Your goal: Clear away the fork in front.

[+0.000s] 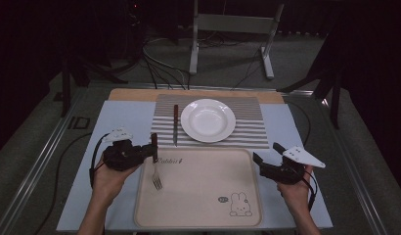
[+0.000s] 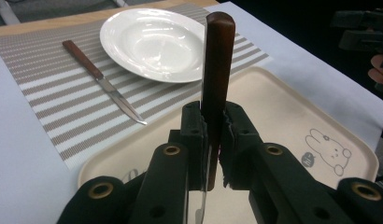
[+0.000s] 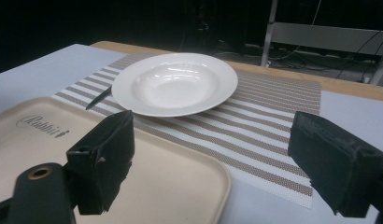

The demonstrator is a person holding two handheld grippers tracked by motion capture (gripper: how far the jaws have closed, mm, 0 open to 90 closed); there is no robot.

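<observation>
**Fork gripped over the tray**

From the high view, my left gripper (image 1: 148, 152) clamps a fork (image 1: 155, 169) over the tray (image 1: 198, 215)'s left edge. My left gripper view shows its brown handle upright between clenched jaws. In my right gripper view, my right gripper (image 3: 217, 163) is released beside the tray.

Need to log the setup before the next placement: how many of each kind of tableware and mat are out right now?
Fork, in the left claw: 1
Knife: 1
Plate: 1
Striped placemat: 1
Beige tray: 1
Total: 5
</observation>
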